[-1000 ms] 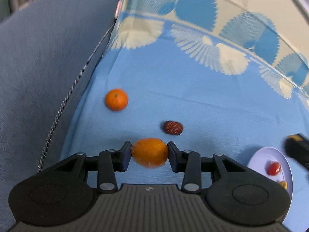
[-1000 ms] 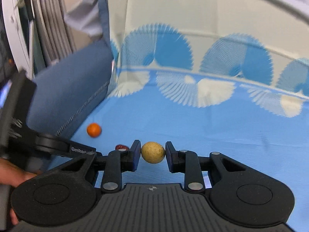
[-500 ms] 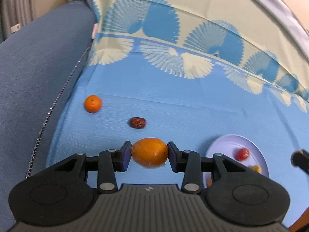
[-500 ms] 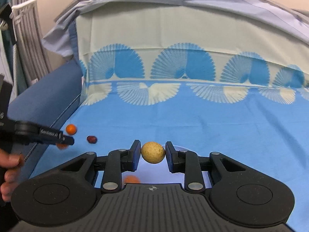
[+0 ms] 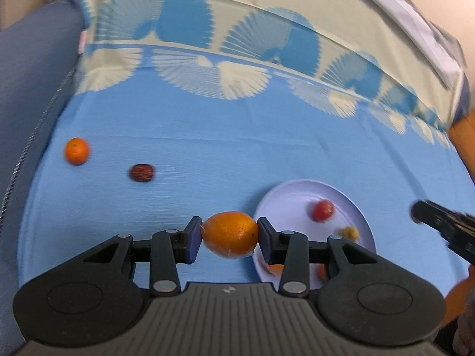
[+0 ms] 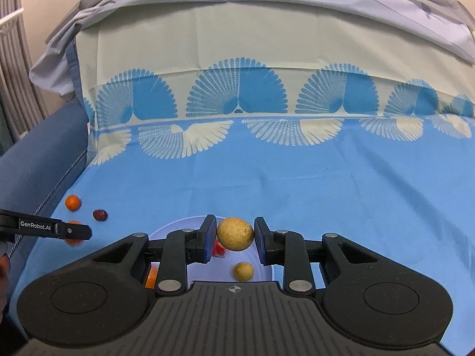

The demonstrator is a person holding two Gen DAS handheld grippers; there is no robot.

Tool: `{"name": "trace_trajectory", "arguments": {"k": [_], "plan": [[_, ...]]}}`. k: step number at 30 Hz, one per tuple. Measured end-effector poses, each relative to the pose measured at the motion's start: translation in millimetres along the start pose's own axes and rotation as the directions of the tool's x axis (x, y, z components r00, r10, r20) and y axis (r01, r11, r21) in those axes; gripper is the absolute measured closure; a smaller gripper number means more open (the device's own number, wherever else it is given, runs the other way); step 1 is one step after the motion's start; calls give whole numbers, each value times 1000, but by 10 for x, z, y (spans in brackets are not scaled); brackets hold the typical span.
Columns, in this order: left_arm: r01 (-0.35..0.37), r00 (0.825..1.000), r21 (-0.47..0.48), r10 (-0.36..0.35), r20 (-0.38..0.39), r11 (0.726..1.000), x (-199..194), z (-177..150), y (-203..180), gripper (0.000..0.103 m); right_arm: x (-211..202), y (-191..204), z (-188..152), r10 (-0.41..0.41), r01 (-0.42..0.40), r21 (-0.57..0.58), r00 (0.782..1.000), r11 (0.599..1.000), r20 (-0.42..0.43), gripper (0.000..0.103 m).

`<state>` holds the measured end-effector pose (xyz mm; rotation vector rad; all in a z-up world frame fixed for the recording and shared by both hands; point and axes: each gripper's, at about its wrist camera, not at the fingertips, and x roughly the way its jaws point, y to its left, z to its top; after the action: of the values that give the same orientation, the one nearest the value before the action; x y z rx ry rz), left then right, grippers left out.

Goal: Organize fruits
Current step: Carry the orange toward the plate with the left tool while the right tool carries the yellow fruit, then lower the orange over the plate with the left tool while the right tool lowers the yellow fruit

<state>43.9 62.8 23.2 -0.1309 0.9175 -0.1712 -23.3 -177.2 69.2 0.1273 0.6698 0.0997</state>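
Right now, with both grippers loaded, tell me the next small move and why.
Probably lower the right gripper a little and let go. Its tan round fruit already hangs over the pale plate, where a smaller tan fruit lies. The left gripper, shut on the orange fruit, sits at the plate's edge and can follow.

One plate [image 5: 291,201], one date [image 5: 142,173], two tan fruits [image 6: 235,234] [image 6: 243,271], two orange fruits [image 5: 230,234] [image 5: 76,151] off-plate

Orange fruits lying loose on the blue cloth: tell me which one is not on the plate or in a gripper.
The small round orange fruit far left, near the grey cushion edge, beside the dark red date.
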Motion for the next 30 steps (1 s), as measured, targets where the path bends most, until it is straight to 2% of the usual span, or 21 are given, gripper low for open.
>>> {"name": "trace_trajectory", "arguments": {"k": [8,18,30], "plan": [[70,998,154,-69,-8,986,131,-110,-390,59,182,96,-1,4,-5,-56,1000,998,-16,74],[74,997,348,-65,-38,935,268,-323,-739,59,282,197,3,16,-19,-106,999,994,-29,74],[66,998,405,-53,-44,912,291,-382,-812,59,307,227,-9,28,-34,-126,998,991,-50,74]]}}
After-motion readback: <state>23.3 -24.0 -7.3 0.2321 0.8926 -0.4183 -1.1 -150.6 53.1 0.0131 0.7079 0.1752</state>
